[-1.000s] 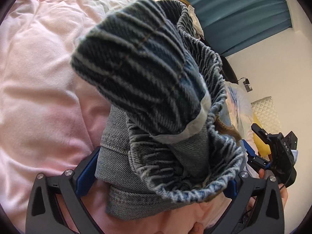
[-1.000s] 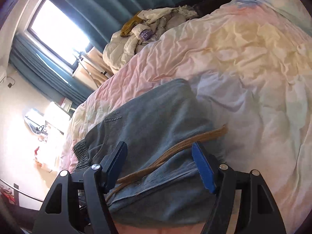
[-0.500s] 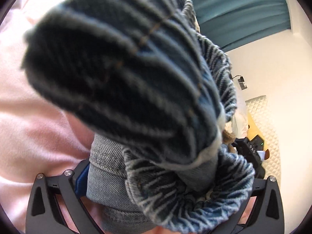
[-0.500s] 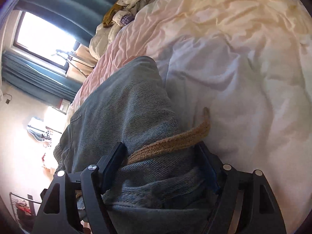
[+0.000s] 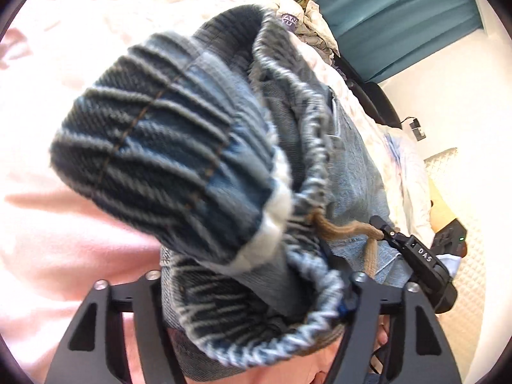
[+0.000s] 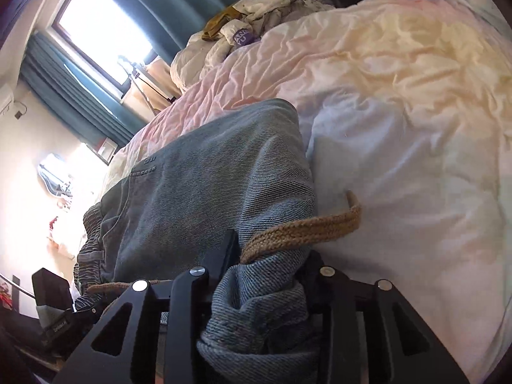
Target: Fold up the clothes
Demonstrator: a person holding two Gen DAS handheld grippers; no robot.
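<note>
On the bed (image 6: 400,121), a pair of jeans (image 6: 204,192) is being held at its waist end by 2 grippers, the rest of the denim lying flat across the wrinkled pink and white quilt (image 5: 64,224). In the left wrist view, the gathered elastic waistband (image 5: 153,160) is bulging up close to the lens, and bunched denim is being enclosed between the black fingers of the left gripper (image 5: 249,291). Its jaws are closing with the waistband between them; whether the pads are already pressing on the cloth cannot be told, as they are hidden by the fabric. In the right wrist view, a fold of denim is being pinched by the right gripper (image 6: 268,265), whose jaws are closing on it, the cloth being squeezed into a narrow wad between the fingers. A tan drawstring (image 6: 304,227) is emerging from that pinch and curling onto the white part of the quilt, just beside the jeans. The same cord is being seen in the left view, draped over the tip of the right gripper. Farther up the bed, a heap of pale clothes (image 6: 256,32) is lying near teal curtains (image 6: 172,3). A bright window (image 6: 102,35) is showing at the upper left of the right view.
</note>
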